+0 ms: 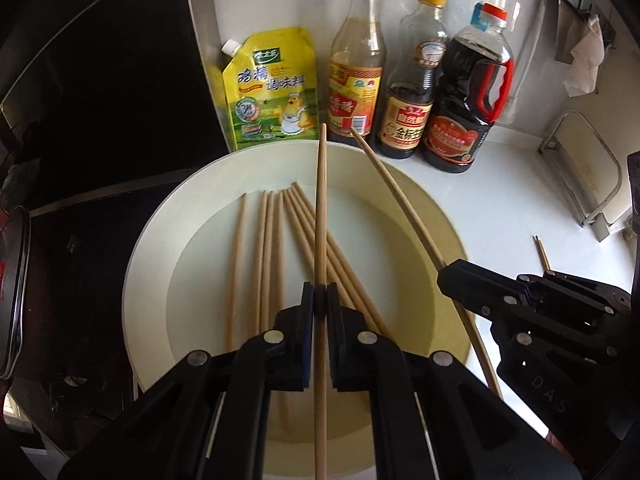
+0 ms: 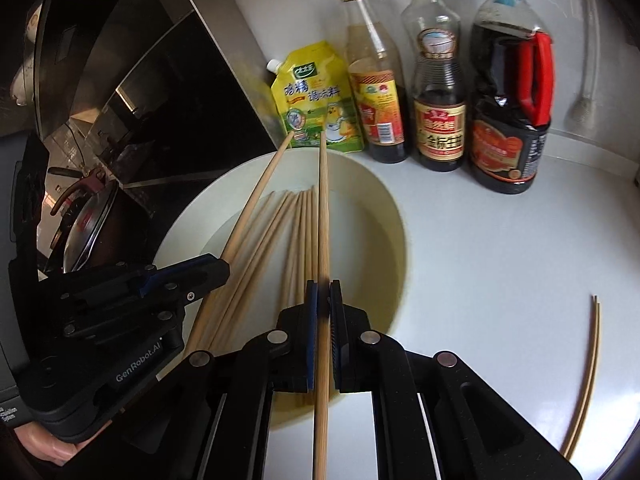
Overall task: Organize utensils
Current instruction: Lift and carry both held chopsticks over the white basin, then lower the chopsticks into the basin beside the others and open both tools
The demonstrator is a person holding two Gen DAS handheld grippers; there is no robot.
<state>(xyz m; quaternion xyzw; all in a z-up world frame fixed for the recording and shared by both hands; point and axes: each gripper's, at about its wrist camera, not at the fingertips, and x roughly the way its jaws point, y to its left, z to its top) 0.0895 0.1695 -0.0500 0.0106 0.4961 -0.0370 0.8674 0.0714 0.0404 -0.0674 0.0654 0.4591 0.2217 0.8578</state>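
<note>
A white plate [image 1: 160, 240] holds several bamboo chopsticks [image 1: 264, 248] laid roughly side by side. My left gripper [image 1: 320, 294] is shut on one chopstick [image 1: 321, 208] and holds it above the plate, pointing away. My right gripper [image 2: 323, 290] is shut on another chopstick [image 2: 323, 216], also above the plate [image 2: 384, 216]. Each gripper shows in the other's view: the right one [image 1: 448, 276] with its chopstick [image 1: 400, 204], the left one [image 2: 218, 270] with its chopstick [image 2: 256, 200]. A pair of chopsticks [image 2: 588, 364] lies on the counter to the right, its tips also seen from the left wrist [image 1: 542, 252].
A yellow seasoning pouch [image 1: 272, 88] and three sauce bottles [image 1: 412, 80] stand behind the plate against the wall. A dark stove area with a pot lid [image 2: 88, 232] is to the left. A metal rack [image 1: 584, 168] stands at the right on the white counter [image 2: 500, 264].
</note>
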